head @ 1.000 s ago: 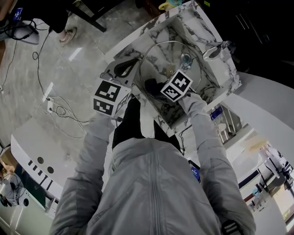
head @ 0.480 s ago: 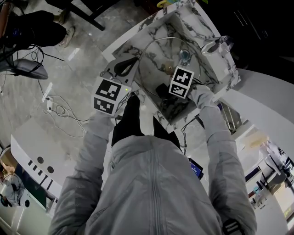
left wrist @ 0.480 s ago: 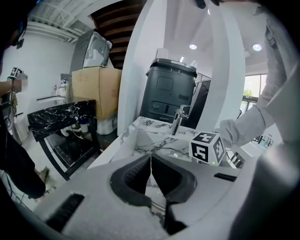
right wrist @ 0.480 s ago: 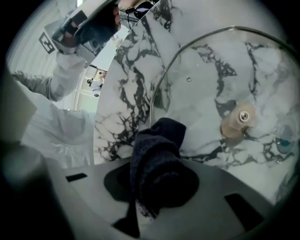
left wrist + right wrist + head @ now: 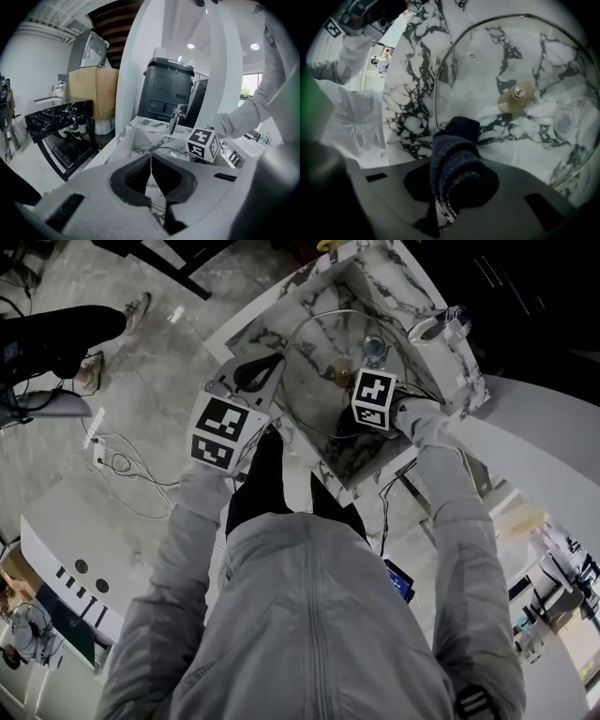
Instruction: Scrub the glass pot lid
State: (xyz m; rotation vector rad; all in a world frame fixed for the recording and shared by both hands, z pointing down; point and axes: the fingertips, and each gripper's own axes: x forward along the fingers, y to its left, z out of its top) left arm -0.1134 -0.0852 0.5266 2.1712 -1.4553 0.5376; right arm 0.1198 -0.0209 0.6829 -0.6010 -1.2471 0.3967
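My right claw [image 5: 457, 183] squeezes a dark cloth [image 5: 457, 140], the glass lid [image 5: 487, 56] sits in the sink [image 5: 410, 56] just ahead w/ its knob [image 5: 516, 96] front-right, & my left claw [image 5: 151, 161] pinches its rim.

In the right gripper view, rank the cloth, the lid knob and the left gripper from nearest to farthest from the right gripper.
1. Cloth, clamped in its jaws.
2. Knob, just ahead, slightly right.
3. Left gripper, farthest, gripping the lid at its left rim.
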